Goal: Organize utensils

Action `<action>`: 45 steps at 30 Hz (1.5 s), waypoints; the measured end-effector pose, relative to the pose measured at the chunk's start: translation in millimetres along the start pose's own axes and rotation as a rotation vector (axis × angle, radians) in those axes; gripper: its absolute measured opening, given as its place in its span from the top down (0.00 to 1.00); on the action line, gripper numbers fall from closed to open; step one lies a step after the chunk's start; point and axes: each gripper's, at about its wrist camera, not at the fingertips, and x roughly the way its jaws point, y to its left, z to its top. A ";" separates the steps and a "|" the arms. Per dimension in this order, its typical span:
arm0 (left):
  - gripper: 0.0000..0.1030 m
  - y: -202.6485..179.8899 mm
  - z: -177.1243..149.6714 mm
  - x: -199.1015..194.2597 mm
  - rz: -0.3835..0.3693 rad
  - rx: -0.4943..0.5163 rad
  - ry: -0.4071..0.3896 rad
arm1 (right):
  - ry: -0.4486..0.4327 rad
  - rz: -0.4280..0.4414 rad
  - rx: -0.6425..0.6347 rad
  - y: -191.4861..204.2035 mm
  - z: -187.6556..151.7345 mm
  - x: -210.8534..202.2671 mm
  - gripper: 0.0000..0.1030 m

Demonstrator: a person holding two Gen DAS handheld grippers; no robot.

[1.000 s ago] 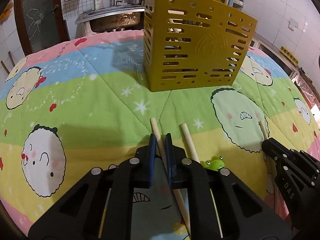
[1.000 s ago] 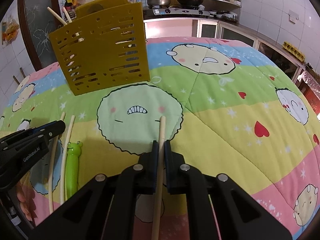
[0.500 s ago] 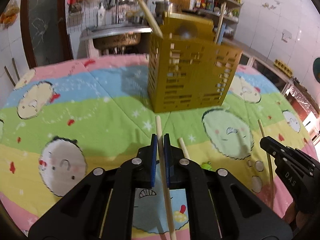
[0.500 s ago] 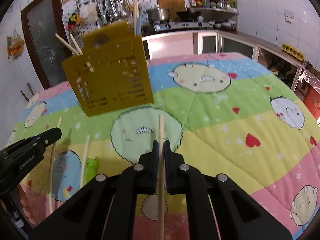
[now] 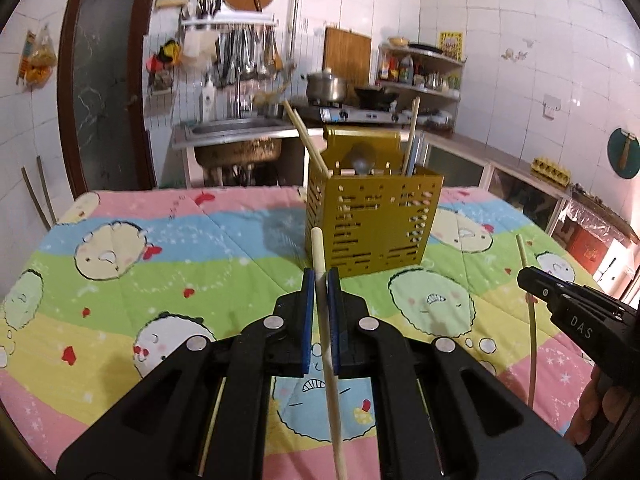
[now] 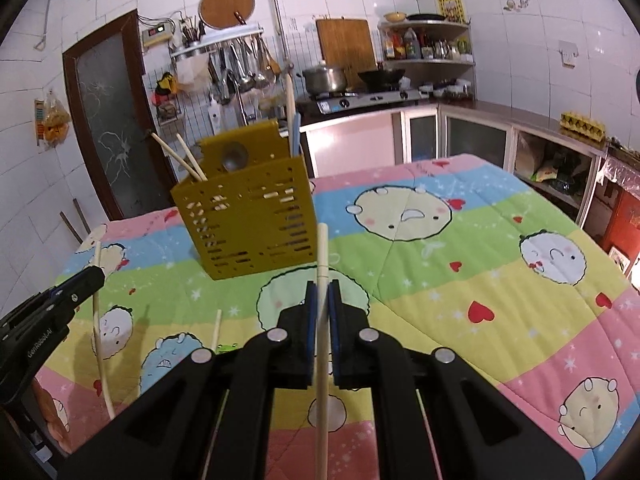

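A yellow perforated utensil holder point(image 5: 372, 224) point(image 6: 248, 224) stands upright on the cartoon-print cloth, with several chopsticks and a spoon sticking out of it. My left gripper point(image 5: 320, 276) is shut on a pale wooden chopstick point(image 5: 317, 248), held in the air in front of the holder. My right gripper point(image 6: 322, 288) is shut on a second chopstick point(image 6: 322, 248), also off the cloth. Each gripper shows in the other's view, the right gripper point(image 5: 532, 280) at the right edge and the left gripper point(image 6: 92, 276) at the left. One loose chopstick point(image 6: 216, 328) and a green frog-headed utensil point(image 6: 228, 346) lie on the cloth.
The quilted cloth point(image 6: 460, 248) covers the whole table. Behind the table's far edge stand a steel sink point(image 5: 236, 140), a gas stove with a pot point(image 6: 324, 80) and cabinets. A dark door point(image 5: 104, 100) is at the back left.
Both grippers have risen and tipped upward, lifting their chopsticks off the cloth. The holder now sits lower and smaller in both views, and more of the kitchen shows.
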 end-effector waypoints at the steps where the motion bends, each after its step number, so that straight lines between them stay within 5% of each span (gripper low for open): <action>1: 0.95 0.8 -0.6 -3.6 -0.001 0.003 -0.010 | -0.008 0.000 -0.003 0.7 -0.2 -2.7 0.94; 28: 0.97 7.5 3.5 -58.1 -0.012 0.006 -0.188 | -0.225 0.024 -0.076 21.5 4.3 -69.7 0.94; 38: 0.96 31.9 -2.0 28.0 -0.011 -0.060 0.165 | -0.148 0.017 -0.079 20.0 1.6 -39.6 0.94; 42: 0.71 41.1 -16.8 65.6 0.014 -0.069 0.302 | -0.112 0.012 -0.073 14.9 2.2 -23.1 0.94; 45: 0.69 46.2 -25.1 86.0 0.027 -0.073 0.370 | -0.085 0.009 -0.072 12.7 3.5 -11.4 0.94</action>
